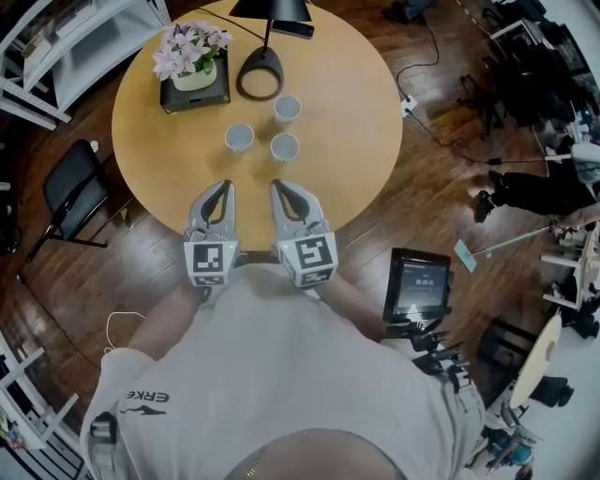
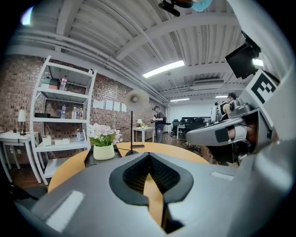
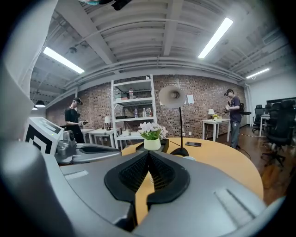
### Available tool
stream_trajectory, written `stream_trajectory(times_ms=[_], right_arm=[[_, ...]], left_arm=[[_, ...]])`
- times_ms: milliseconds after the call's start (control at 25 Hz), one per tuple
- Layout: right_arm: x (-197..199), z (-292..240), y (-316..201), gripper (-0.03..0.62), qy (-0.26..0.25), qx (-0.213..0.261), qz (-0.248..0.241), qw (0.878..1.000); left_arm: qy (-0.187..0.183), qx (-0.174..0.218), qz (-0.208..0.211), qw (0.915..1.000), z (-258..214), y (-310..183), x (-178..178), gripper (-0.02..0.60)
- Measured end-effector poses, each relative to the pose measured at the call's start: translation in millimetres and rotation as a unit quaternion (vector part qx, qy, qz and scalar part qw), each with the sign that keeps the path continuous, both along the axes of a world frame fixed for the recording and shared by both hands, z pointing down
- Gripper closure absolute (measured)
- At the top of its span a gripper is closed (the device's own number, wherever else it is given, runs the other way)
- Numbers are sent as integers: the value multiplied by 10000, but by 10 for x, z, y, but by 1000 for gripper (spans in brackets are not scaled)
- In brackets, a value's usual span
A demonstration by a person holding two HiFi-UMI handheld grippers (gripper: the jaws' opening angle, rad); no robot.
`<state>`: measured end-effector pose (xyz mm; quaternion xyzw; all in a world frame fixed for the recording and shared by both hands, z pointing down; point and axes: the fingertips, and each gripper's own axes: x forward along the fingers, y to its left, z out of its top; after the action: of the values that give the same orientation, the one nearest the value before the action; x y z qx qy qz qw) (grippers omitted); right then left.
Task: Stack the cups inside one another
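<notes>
In the head view, a round wooden table [image 1: 356,112] is seen from above. Three pale cups stand apart near its middle, none nested: the left cup [image 1: 239,138], the far cup [image 1: 287,110] and the right cup [image 1: 284,147]. Farther back on the table, a flower pot [image 1: 195,73] is set on a dark tray, with a black lamp base [image 1: 260,81] just to its right and a phone [image 1: 293,29] at the far edge. The left gripper [image 1: 223,190] and the right gripper [image 1: 279,190] are held side by side over the near edge of the table, pointed at the cups but well short of them. A black chair [image 1: 70,186] stands on the floor to the left.

In the left gripper view, the jaws are seen pressed together at the tips, and nothing is held between them. Beyond them the flower pot [image 2: 103,151] and a white shelf unit [image 2: 60,115] are seen to the left, while the right gripper [image 2: 222,134] shows on the right. No cup can be made out here.

In the right gripper view, the jaws are likewise closed tip to tip and empty. The flower pot [image 3: 152,143], the lamp stem [image 3: 181,129] and the phone [image 3: 193,144] are seen on the table beyond. A pale rim, apparently of a cup, just shows over the right jaw. The left gripper [image 3: 81,150] shows at the left.
</notes>
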<state>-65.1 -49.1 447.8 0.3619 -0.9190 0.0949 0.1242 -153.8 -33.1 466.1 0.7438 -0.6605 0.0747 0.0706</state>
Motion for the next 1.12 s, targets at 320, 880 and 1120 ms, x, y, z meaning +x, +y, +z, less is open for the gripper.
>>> stream_trajectory(times_ms=[320,880,1120], right_arm=[[-274,129,-83,580,139,-158,293,9994],[-108,239,-636,580,153,-366,376,9985],[-36,413,-705,580,259,-605,368,9972]], left_arm=[[37,-60,338,9994,136,-258,-256,580],[-469,-545,249,9971,577,-790,-209,577],[-613,-962,270,9931,992,-921,-186,419]])
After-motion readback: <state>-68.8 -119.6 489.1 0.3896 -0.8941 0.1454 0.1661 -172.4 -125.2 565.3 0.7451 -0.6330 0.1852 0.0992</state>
